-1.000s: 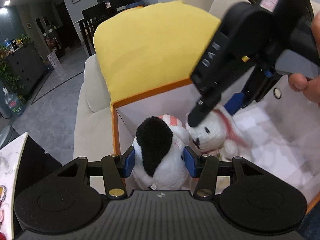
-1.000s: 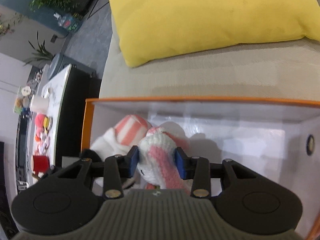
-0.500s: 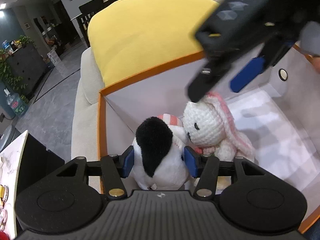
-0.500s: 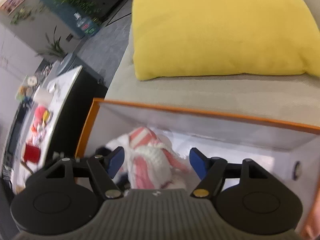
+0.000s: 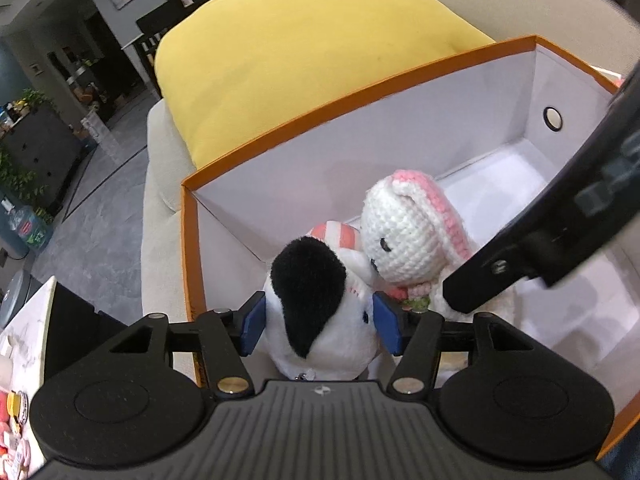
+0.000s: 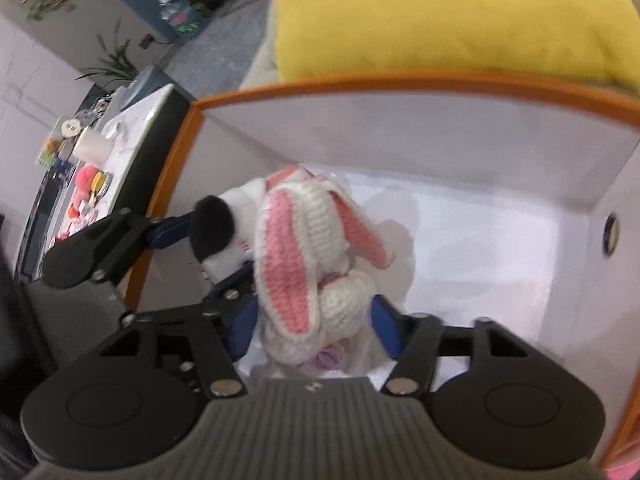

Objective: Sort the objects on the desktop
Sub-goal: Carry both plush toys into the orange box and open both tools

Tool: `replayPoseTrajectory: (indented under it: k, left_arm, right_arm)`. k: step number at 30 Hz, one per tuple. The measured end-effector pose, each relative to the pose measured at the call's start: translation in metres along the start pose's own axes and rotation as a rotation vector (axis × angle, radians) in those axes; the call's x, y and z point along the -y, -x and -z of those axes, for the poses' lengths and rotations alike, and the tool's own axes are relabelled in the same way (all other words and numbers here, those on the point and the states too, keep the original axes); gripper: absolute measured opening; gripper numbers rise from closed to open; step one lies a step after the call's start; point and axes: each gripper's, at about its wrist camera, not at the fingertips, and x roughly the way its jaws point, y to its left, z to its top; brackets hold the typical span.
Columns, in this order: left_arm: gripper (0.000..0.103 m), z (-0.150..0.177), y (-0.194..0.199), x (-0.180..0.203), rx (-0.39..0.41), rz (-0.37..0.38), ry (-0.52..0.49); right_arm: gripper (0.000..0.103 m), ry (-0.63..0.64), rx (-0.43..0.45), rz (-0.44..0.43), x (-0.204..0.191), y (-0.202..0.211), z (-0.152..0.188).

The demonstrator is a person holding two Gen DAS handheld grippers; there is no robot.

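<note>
on beige sofa [image 5: 160,184], orange-rimmed box [image 5: 360,92]

Beige sofa [image 5: 160,208] carries orange-rimmed white box [image 5: 360,92] and yellow cushion [image 5: 300,52] just behind it; crochet bunny [image 5: 408,236], black-and-white plush [image 5: 320,308] inside box.

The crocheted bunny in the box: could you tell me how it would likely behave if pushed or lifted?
The bunny looks soft and yarn-knit, so it would probably squash rather than break. Its long pink ears hang limp and would likely flop. It leans against the dog, so a push may tip it.
</note>
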Motion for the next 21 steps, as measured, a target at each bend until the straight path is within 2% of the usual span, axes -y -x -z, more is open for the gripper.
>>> replayPoseTrajectory:
  k: [5, 8, 9, 11, 17, 21]
  left_arm:
    - [0.068, 0.001, 0.001, -0.006, -0.020, 0.020, -0.050]
    - [0.069, 0.002, 0.004, -0.015, -0.028, 0.064, -0.027]
    - [0.064, 0.002, 0.003, -0.017, -0.033, 0.070, -0.010]
    - [0.055, 0.002, -0.001, -0.022, -0.038, 0.073, 0.017]
    - [0.052, -0.003, -0.015, -0.031, -0.018, 0.052, 0.009]
    - [0.052, -0.005, -0.022, -0.034, -0.028, 0.064, -0.002]
  right_arm:
    - [0.054, -0.073, 0.049, 0.000, 0.009, -0.002, -0.009]
    - [0.048, -0.108, 0.074, 0.006, 0.013, -0.004, -0.019]
    - [0.045, -0.113, 0.080, 0.012, 0.013, -0.005, -0.021]
    - [0.046, -0.121, 0.083, 0.015, 0.014, -0.009, -0.025]
    - [0.045, -0.171, 0.139, 0.015, 0.016, -0.020, -0.036]
    - [0.037, -0.202, 0.161, 0.011, 0.015, -0.029, -0.045]
